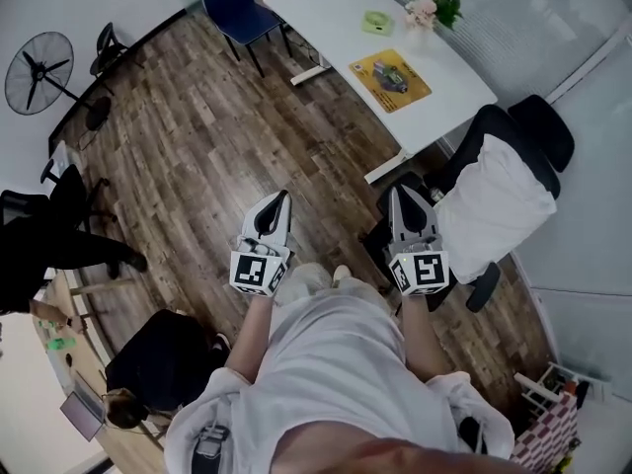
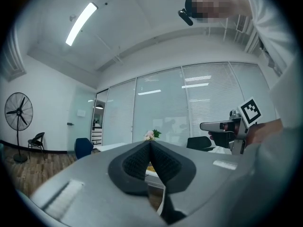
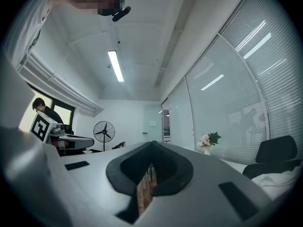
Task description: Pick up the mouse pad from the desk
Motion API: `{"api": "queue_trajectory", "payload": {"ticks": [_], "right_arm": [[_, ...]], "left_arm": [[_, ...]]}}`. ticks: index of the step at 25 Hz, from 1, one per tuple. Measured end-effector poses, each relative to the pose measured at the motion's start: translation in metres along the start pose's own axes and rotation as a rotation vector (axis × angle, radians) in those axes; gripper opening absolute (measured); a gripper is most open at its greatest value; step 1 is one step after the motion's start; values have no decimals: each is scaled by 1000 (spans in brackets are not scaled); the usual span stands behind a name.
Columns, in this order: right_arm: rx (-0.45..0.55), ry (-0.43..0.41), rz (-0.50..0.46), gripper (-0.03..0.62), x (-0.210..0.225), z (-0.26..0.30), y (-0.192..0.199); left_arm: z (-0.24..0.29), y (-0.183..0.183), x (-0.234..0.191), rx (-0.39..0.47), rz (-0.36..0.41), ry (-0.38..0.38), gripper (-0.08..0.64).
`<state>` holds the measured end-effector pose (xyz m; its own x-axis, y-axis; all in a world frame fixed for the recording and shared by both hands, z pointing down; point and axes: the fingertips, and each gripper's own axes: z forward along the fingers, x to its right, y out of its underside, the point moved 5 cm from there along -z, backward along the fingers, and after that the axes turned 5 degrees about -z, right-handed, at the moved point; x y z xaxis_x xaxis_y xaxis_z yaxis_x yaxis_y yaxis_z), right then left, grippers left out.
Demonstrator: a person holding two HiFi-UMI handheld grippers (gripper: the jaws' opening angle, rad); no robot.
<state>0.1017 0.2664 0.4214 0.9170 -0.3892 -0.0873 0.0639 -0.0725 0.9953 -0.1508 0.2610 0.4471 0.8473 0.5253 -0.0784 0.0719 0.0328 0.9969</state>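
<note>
Far off, the flat yellow rectangular mouse pad (image 1: 391, 79) lies on the smooth white desk (image 1: 326, 13), toward its near end. Wood-plank floor (image 1: 197, 146) lies between. Left gripper (image 1: 279, 197) and right gripper (image 1: 400, 194) sit well short of the desk, grey wedge jaws closed, tips together, nothing held.

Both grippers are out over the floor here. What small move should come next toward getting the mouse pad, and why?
Probably carry both grippers forward toward the desk. The mouse pad lies flat on it, well beyond the left gripper and right gripper, which hang over the wooden floor with jaws together and empty.
</note>
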Motion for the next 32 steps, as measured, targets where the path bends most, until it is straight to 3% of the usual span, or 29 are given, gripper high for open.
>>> {"api": "queue_trajectory", "payload": {"ticks": [11,17,25,29,32], "right_arm": [[-51,-5,-12,-3,43,114,20],[-71,42,-61,-3,53,203,27],[-119,115,-86,-3,62,288,26],[-140,128,-152,-3,70,314,32],[-172,150,-144,-3,81,327,49]], "left_arm": [[114,2,-66,1,-8,19,-12],[191,-9,-133,16,54,69,-12],[260,-19,-204,40,2,155,-12],[282,-13,-220,45,-26,164,-12],[292,-9,-226,37,-38,169,-12]]}}
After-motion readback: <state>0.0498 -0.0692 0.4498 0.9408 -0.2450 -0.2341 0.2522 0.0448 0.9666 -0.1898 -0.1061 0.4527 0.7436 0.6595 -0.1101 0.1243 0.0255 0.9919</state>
